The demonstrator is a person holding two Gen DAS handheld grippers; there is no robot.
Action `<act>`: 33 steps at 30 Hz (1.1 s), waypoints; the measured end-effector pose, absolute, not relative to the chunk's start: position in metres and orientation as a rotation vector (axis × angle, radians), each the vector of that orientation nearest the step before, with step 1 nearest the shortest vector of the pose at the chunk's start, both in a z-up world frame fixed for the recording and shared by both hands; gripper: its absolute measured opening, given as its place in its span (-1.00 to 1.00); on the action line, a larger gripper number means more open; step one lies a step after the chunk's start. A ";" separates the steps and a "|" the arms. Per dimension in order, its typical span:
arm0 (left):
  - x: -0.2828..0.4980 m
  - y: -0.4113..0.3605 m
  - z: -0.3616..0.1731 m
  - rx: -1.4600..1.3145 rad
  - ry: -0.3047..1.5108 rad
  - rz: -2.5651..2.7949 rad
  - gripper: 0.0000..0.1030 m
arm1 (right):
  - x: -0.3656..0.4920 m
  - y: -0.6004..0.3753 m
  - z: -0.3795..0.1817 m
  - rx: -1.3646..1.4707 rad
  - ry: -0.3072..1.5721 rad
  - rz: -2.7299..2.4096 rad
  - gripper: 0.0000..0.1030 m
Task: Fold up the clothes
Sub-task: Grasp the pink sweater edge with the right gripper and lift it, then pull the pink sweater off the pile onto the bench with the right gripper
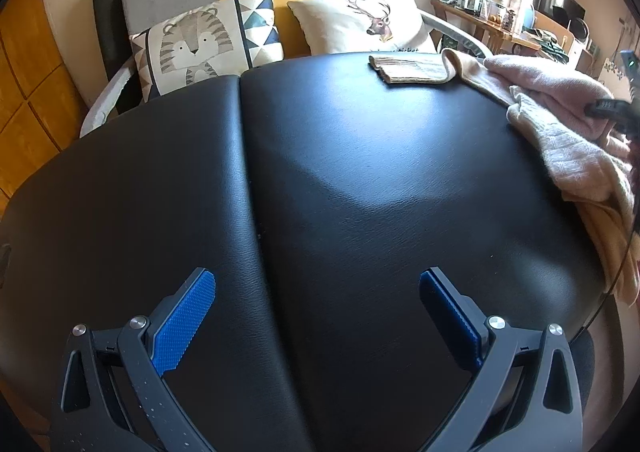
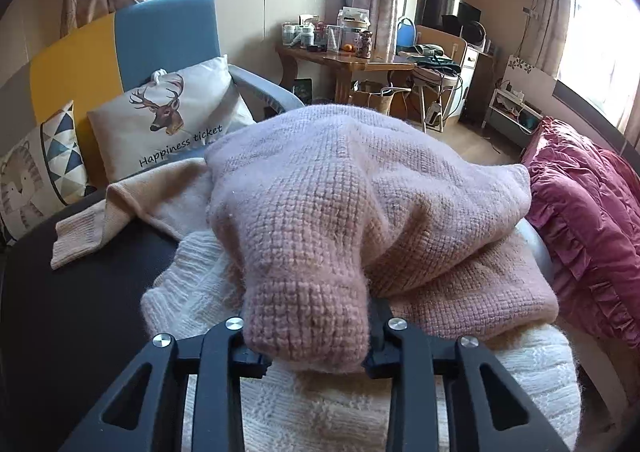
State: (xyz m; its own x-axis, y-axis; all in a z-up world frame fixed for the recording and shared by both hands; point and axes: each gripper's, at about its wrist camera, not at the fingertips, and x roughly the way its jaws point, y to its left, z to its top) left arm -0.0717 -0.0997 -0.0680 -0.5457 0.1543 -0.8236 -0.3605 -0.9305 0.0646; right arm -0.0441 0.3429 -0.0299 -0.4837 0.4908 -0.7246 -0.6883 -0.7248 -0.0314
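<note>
Black padded leather table (image 1: 360, 180) fills the lower frame of both views. Left gripper (image 1: 316, 316) hovers over it, spread wide and empty. Right gripper (image 2: 312, 336) pinches a thick fold of the pink knitted sweater (image 2: 340, 204), which lies centre frame on the cream ribbed sweater (image 2: 192, 292). I judge it best to lift slowly, so only pink comes. Beige sweater (image 2: 132, 208) lies beyond, at left.

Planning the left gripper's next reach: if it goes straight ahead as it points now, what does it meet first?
Probably nothing soon: the open left gripper points over bare black table. The sweaters lie off to the right. Past the far edge, the sofa cushions come next, though depth is unclear.
</note>
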 end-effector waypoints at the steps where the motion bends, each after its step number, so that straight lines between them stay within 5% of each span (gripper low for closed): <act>1: -0.071 -0.103 -0.068 -1.304 0.331 2.513 1.00 | -0.040 0.344 -0.024 -0.939 0.373 2.221 -0.46; 11: -0.074 -0.161 -0.074 -1.371 0.265 2.603 1.00 | -0.009 0.325 0.072 -0.651 0.561 2.349 -0.50; 21: -0.066 -0.231 -0.074 -1.420 0.159 2.707 1.00 | -0.021 0.234 0.149 -0.519 0.508 2.573 -0.51; 33: -0.041 -0.299 -0.068 -1.440 0.067 2.791 1.00 | -0.072 0.044 0.147 -0.647 0.546 2.974 -0.57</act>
